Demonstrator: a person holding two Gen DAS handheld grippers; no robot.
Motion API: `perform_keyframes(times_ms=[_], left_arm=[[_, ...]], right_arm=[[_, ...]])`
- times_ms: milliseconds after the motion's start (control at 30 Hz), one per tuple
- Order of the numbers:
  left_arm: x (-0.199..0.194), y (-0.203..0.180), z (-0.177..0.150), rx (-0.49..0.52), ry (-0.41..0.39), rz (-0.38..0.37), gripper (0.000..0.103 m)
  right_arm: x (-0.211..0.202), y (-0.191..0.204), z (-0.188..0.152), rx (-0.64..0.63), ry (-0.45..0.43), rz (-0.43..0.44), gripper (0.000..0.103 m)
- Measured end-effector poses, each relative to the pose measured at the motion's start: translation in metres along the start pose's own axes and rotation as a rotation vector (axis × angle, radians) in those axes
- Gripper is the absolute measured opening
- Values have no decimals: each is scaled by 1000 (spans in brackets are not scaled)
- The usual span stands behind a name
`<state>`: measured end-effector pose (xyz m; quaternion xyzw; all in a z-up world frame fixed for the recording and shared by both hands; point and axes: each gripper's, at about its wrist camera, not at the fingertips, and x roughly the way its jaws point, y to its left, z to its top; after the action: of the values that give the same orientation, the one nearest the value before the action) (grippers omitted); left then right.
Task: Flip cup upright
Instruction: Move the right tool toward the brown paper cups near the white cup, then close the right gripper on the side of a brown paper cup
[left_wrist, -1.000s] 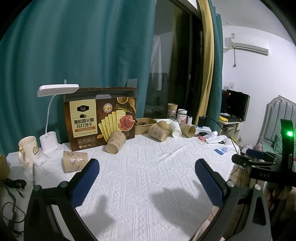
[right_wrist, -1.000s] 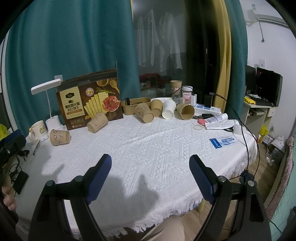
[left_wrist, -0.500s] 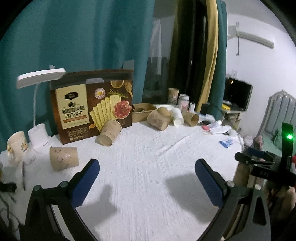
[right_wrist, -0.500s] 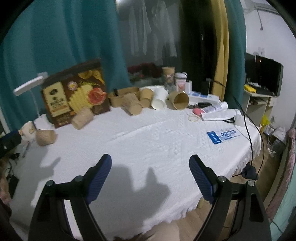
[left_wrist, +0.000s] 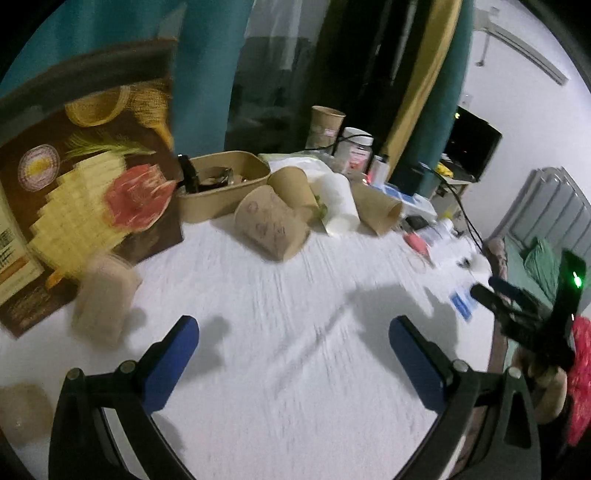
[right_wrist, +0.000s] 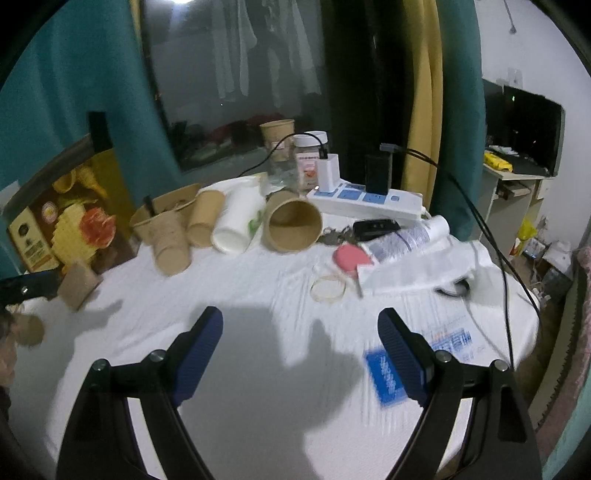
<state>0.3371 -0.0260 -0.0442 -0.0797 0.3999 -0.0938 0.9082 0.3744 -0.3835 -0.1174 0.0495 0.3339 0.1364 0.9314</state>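
Observation:
Several paper cups lie on their sides on the white tablecloth (left_wrist: 295, 350). In the left wrist view a printed brown cup (left_wrist: 271, 223) lies ahead, with a plain brown cup (left_wrist: 295, 192), a white cup (left_wrist: 341, 206) and another brown cup (left_wrist: 376, 212) behind it; a blurred cup (left_wrist: 105, 295) lies at left. My left gripper (left_wrist: 293, 350) is open and empty above the cloth. In the right wrist view the same row shows: a printed cup (right_wrist: 170, 243), a white cup (right_wrist: 236, 221), and a brown cup (right_wrist: 291, 225) with its mouth facing me. My right gripper (right_wrist: 301, 343) is open and empty.
A cracker box (left_wrist: 85, 199) stands at left, a brown tray (left_wrist: 221, 190) behind the cups. A power strip (right_wrist: 365, 203), keys, a pink item (right_wrist: 349, 256), rubber band (right_wrist: 328, 288), papers and cables crowd the right side. A blue card (right_wrist: 386, 376) lies near the right finger.
Both grippers have moved forward over the table toward the row of cups, which now look larger. The jaws stay open. The views are motion-blurred.

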Motion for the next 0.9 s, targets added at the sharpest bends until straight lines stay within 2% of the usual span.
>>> perform_keyframes(times_ms=[133,300,433,533,600,667,900], left_arm=[[46,-4,44,1,12,9,103],[107,-11,91,-13,59,-21,80],[153,-11,116,-57,104,-38,77],[177,-12,126,-48,129,-15,76],[189,-9,129,-56,152,-9,69],[201,-7,132,-44,178,6,66],[221,-9,136,17,199,68,66]], right_arm=[[31,-18,24,26,13,22,84],[61,-30,37,27,54,58,84],[69,-29,33,23,58,68,84],[72,-30,26,28,70,75,84],[73,-31,22,32,78,75,84],[73,-34,19,37,87,75,84],[69,-38,14,69,100,82,84]])
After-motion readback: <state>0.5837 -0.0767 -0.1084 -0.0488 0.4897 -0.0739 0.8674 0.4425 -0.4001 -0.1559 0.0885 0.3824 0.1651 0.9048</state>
